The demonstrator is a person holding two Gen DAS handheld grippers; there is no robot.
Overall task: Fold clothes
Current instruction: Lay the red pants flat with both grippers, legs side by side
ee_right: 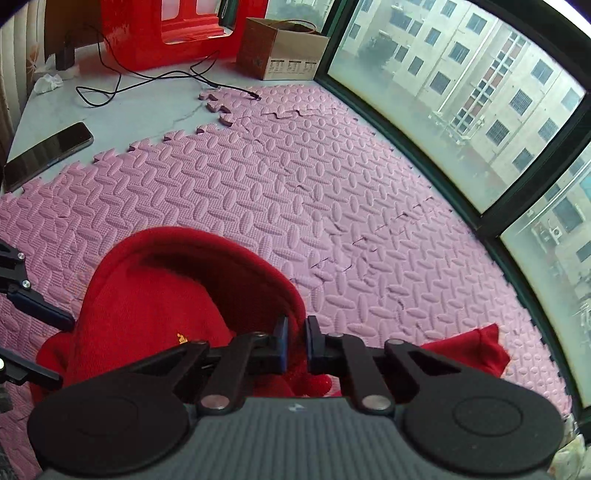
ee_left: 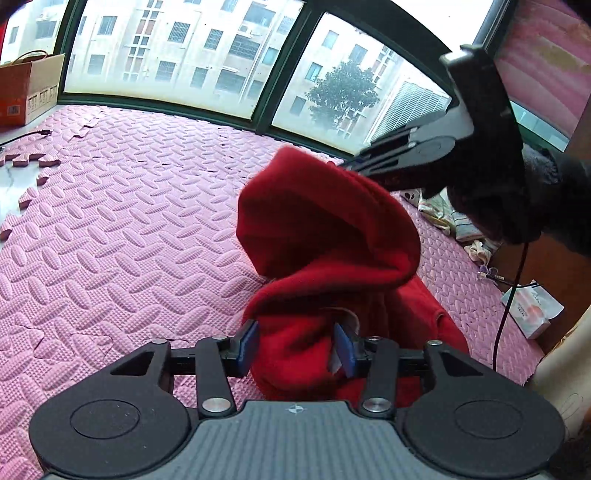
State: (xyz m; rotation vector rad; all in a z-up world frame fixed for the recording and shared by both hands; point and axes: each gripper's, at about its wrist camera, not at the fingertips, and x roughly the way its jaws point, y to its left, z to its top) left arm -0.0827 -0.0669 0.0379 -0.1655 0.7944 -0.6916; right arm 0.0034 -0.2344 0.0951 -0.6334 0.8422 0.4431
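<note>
A red hooded garment [ee_left: 325,236] is held up above the pink foam mat [ee_left: 110,221]. My left gripper [ee_left: 297,345] has its blue pads on either side of a thick bunch of the red fabric near the neck label and grips it. In the left wrist view my right gripper [ee_left: 354,166] pinches the top of the hood from the right. In the right wrist view my right gripper [ee_right: 295,341] is shut on the hood's rim, with the red garment [ee_right: 166,295] bulging ahead and to the left. The left gripper's fingers [ee_right: 37,306] show at the left edge.
The pink foam mat [ee_right: 314,184] runs to a dark-framed window [ee_right: 461,110]. A cardboard box [ee_right: 284,48], a red plastic stool [ee_right: 166,29], a black cable [ee_right: 147,77] and a phone [ee_right: 44,155] lie at the far side. Other clothes [ee_left: 454,221] and a tissue pack [ee_left: 532,310] lie at the right.
</note>
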